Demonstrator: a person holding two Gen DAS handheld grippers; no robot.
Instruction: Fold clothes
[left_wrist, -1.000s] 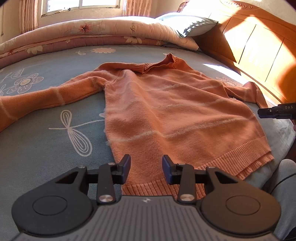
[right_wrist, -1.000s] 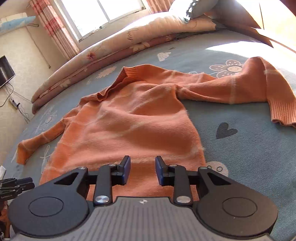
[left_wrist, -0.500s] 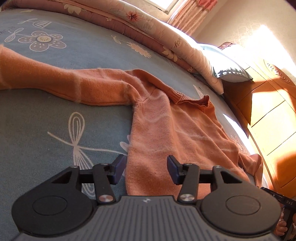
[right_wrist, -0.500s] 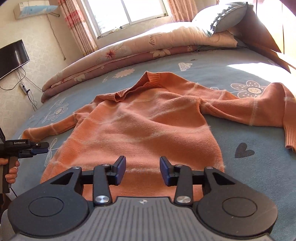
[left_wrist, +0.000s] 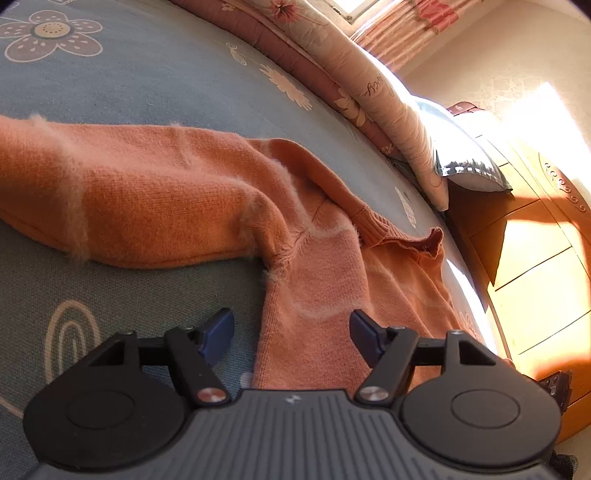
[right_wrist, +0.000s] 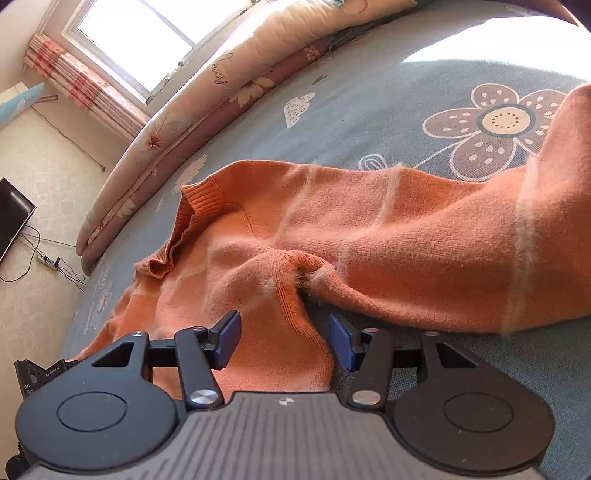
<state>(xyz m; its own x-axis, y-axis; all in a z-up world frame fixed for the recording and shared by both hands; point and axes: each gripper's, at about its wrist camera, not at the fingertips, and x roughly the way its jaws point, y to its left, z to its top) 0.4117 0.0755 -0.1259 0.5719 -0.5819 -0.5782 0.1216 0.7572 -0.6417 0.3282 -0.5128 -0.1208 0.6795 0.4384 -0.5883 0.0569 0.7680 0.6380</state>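
Sweater: an orange knit sweater (left_wrist: 314, 266) with pale fuzzy stripes lies spread flat on the blue flowered bedspread (left_wrist: 122, 81), body in the middle, one sleeve stretched out to each side.
Left sleeve: the sleeve (left_wrist: 122, 199) runs off to the left from the armpit seam, flat on the cover.
Right sleeve: the other sleeve (right_wrist: 443, 254) runs off to the right, bunched a little where it meets the body.
Collar: the ribbed collar (right_wrist: 201, 199) points toward the far side of the bed, slightly rumpled.
Why it lies so: laid open like this, each sleeve can be turned in over the body; no fold shows in either view, so how far the folding stands I cannot settle.
Left gripper: the left gripper (left_wrist: 291, 334) hangs low over the sweater's left side edge, just below the armpit, fingers spread wide, one over the bedspread and one over the knit, pinching nothing.
Right gripper: the right gripper (right_wrist: 284, 338) sits the same way at the right side edge, near the right armpit, fingers spread with the edge of the body between them, not closed on it.
Pose: both tools point forward and down at a shallow angle, mirrored at the two underarms, which reads to me as lining up on the side seams.
Beyond: a rolled floral quilt (left_wrist: 354, 92) lies along the far edge, a pillow (left_wrist: 461, 162) by the wooden headboard (left_wrist: 535, 280), and a window (right_wrist: 140, 40) lights the room.
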